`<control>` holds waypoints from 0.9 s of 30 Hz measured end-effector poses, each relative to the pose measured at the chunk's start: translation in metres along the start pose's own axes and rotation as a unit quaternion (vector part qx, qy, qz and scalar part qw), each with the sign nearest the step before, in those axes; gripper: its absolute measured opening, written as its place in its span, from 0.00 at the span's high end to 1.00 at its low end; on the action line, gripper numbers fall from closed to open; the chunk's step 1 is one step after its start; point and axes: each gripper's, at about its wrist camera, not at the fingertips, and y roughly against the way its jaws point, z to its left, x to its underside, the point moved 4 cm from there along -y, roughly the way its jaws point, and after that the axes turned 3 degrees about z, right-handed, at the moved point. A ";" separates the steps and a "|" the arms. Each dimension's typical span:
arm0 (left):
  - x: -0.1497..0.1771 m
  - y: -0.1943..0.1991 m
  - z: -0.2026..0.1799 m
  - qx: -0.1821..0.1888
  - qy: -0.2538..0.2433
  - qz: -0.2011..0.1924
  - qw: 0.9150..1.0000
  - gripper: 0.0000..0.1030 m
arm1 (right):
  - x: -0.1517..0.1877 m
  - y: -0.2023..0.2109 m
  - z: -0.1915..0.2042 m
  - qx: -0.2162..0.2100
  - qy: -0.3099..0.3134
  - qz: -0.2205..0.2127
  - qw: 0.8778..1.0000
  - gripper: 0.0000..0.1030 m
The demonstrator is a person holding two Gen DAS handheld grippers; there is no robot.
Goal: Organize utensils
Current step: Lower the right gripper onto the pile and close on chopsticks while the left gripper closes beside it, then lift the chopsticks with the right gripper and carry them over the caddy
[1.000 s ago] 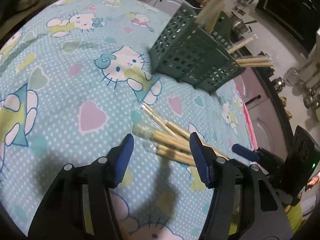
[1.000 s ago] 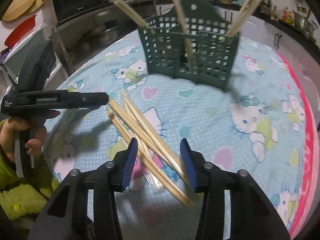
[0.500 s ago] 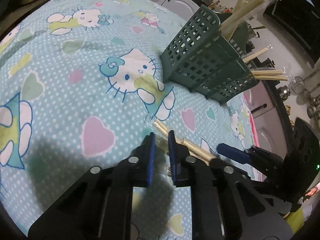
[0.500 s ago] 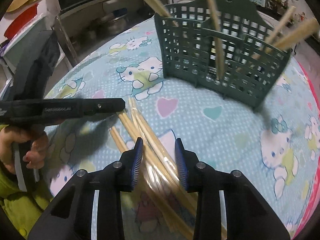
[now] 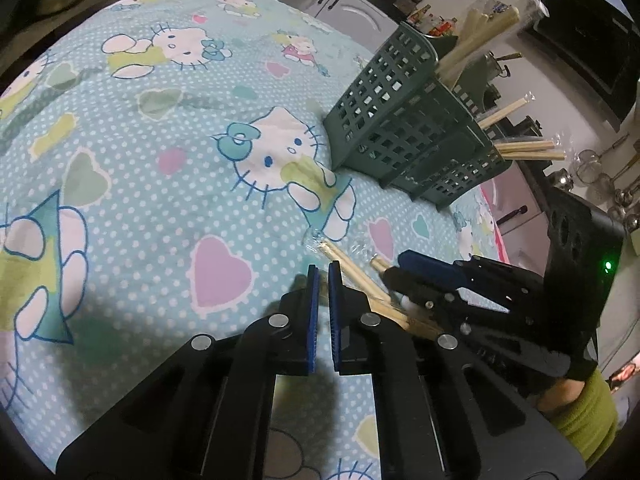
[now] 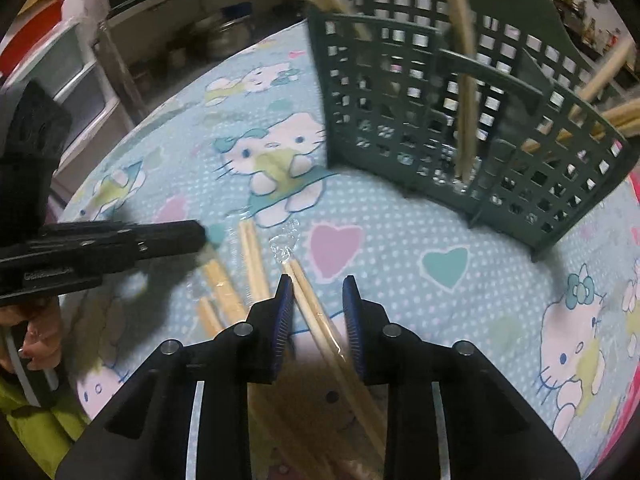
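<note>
My left gripper (image 5: 323, 280) is clenched at lower centre; what it pinches I can't tell. My right gripper (image 6: 318, 300) has been closing around a wrapped chopstick pair (image 6: 308, 296), bound for the green caddy (image 6: 460, 120) upper right.

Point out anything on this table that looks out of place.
Several plastic-wrapped wooden chopstick pairs lie scattered and crossed on the cartoon-cat tablecloth, not standing in the dark green lattice utensil holder like the others. Otherwise nothing looks spilled or damaged.
</note>
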 end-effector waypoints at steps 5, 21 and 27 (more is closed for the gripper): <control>-0.002 0.000 0.003 -0.004 -0.001 -0.003 1.000 0.98 | 0.001 0.001 0.005 -0.002 0.018 0.007 1.000 0.73; -0.022 0.024 -0.026 0.030 -0.024 -0.031 0.999 0.99 | -0.027 0.033 -0.003 -0.002 0.001 -0.040 0.999 0.90; -0.036 0.049 -0.067 0.058 -0.061 -0.053 0.995 1.00 | -0.031 0.094 -0.021 -0.005 -0.032 -0.117 0.993 0.90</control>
